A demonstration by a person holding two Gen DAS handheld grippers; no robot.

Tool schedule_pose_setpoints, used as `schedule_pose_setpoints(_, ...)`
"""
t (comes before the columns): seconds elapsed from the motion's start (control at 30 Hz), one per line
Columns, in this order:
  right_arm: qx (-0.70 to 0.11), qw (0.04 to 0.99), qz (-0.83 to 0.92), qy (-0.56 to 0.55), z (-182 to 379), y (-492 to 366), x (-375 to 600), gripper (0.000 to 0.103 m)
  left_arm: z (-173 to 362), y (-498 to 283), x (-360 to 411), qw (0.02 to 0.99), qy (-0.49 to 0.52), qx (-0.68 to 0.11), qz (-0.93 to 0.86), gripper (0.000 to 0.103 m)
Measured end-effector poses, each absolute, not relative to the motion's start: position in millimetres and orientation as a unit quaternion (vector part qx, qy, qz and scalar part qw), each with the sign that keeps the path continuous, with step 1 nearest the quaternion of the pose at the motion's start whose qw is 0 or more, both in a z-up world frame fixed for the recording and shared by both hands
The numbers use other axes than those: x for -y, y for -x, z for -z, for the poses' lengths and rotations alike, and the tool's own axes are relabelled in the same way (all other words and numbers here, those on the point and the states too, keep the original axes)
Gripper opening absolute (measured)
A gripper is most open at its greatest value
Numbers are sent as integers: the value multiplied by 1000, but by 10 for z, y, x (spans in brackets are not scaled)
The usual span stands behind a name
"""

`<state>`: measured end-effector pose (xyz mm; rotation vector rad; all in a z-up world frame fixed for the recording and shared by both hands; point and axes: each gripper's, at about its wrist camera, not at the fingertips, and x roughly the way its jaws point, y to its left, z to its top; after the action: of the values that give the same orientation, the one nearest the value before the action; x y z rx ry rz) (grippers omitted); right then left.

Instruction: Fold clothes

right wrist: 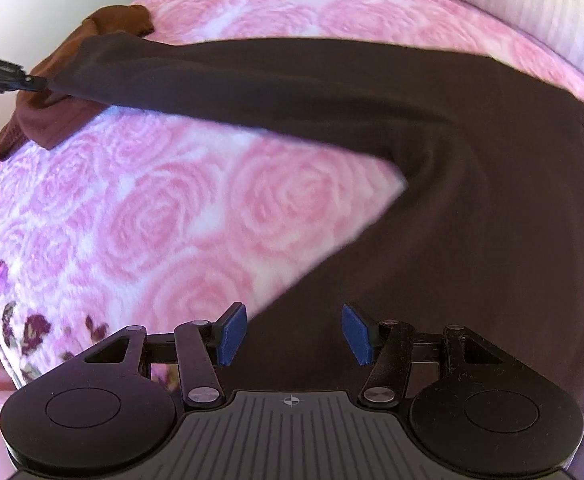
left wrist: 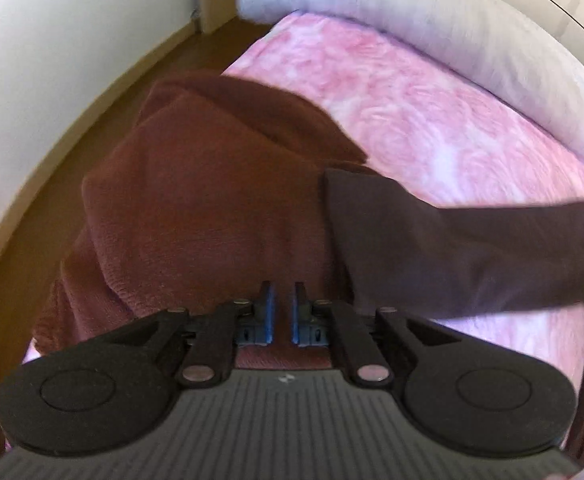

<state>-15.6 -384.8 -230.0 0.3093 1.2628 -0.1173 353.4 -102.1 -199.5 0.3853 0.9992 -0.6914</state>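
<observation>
A dark brown long-sleeved garment (right wrist: pixel 472 260) lies spread on the pink rose-patterned blanket (right wrist: pixel 152 208). Its sleeve (right wrist: pixel 252 80) stretches left towards a rumpled rust-brown fleece garment (right wrist: pixel 44 120). In the left wrist view my left gripper (left wrist: pixel 283 300) hangs over the rust-brown fleece (left wrist: pixel 196 200), jaws shut to a narrow slit with nothing seen between the pads. The sleeve's cuff end (left wrist: pixel 372 240) lies just right of it. From the right wrist view the left gripper (right wrist: pixel 40 82) sits at that cuff. My right gripper (right wrist: pixel 294 332) is open above the dark garment's body, near its left edge.
The blanket (left wrist: pixel 412 100) covers a bed. A white rolled duvet or pillow (left wrist: pixel 412 8) lies along its far side. Left of the bed a strip of brown floor (left wrist: pixel 92 128) runs along a white wall (left wrist: pixel 32 60). The fleece hangs over the bed's edge.
</observation>
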Motion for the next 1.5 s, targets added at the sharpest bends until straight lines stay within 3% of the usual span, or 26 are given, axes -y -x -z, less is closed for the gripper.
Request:
schedule_pose_setpoints(0.17,-603,762,113,-206,2438,654,4041,57,1923,-2794,1204,775,-236,-432,396,19)
schedule_pose_setpoints(0.4,-633,697,207,-265,2594,1894,4328,57,2208,-1400,1458,672,-234,-487,506,25)
schedule_pose_setpoints(0.67,-566,698,317,-302,2198,3742,4652,57,2563,-18,1522,607,-257,-536,528,31)
schedule_pose_setpoints(0.83,-512,692,330,-386,2285,4623,4804,57,2748,333,1480,591,-280,-558,511,31)
schedule_pose_setpoints(1.1,-462,688,245,-503,2712,5033,4848,56,2748,475,1419,619,-288,-546,485,32)
schedule_pose_setpoints(1.13,-454,685,240,-517,2753,5059,4851,49,2732,480,1443,619,-290,-545,486,32)
schedule_pose_setpoints(1.17,-454,682,242,-521,2775,5075,4857,27,2741,476,1454,616,-292,-546,488,32)
schedule_pose_setpoints(1.23,-454,676,248,-525,2797,5105,4875,11,2759,467,1466,607,-297,-550,492,31)
schedule_pose_setpoints(1.3,-461,677,244,-519,2758,5098,4904,9,2758,463,1477,596,-306,-555,493,20)
schedule_pose_setpoints(1.33,-462,677,243,-518,2731,5108,4931,7,2757,461,1483,591,-311,-557,494,2)
schedule_pose_setpoints(1.5,-485,688,245,-482,2438,5274,5055,6,2475,565,1392,576,-308,-549,522,3)
